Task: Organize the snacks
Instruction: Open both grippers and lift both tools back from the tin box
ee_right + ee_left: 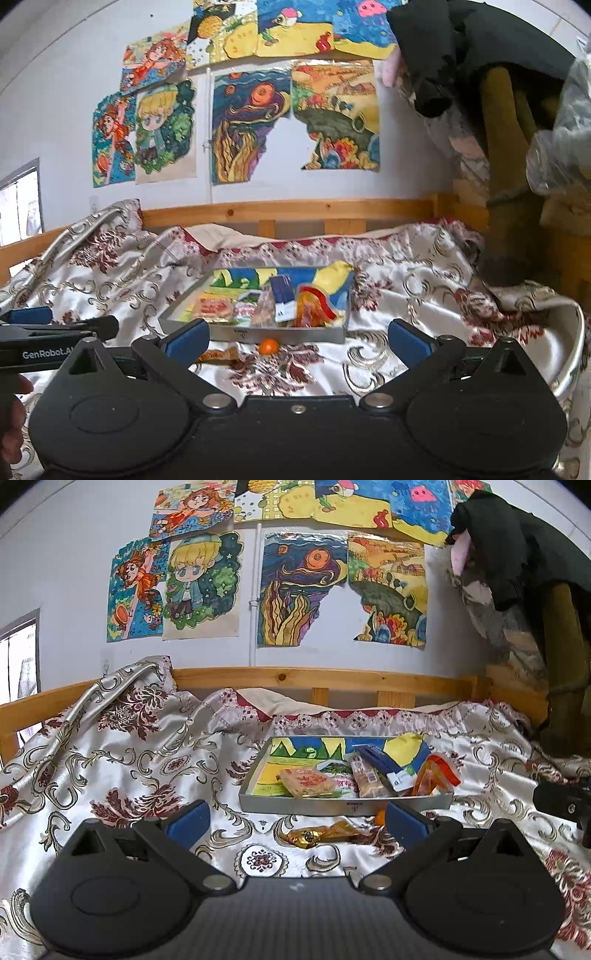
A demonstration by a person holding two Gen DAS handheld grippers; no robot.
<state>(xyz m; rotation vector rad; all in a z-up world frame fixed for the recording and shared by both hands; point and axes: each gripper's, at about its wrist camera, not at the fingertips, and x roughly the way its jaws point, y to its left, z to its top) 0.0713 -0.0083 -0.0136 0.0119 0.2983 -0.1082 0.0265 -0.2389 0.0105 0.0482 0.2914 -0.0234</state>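
A grey tray [343,807] with a painted bottom lies on the patterned bedspread and holds several snack packets, among them a pink-orange one [308,782], a blue one [384,764] and an orange one [434,775]. A gold-wrapped snack [317,835] lies on the bedspread just in front of the tray. A small orange fruit [268,346] lies beside it. My left gripper [295,821] is open and empty, with the gold snack between its fingers' line of sight. My right gripper [297,339] is open and empty, facing the tray [295,334] and the fruit.
The bedspread [129,768] is bunched into high folds at left and back. A wooden bed rail [332,679] runs behind. Clothes hang on a post [561,627] at right. The left gripper's body [55,338] shows at the right wrist view's left edge.
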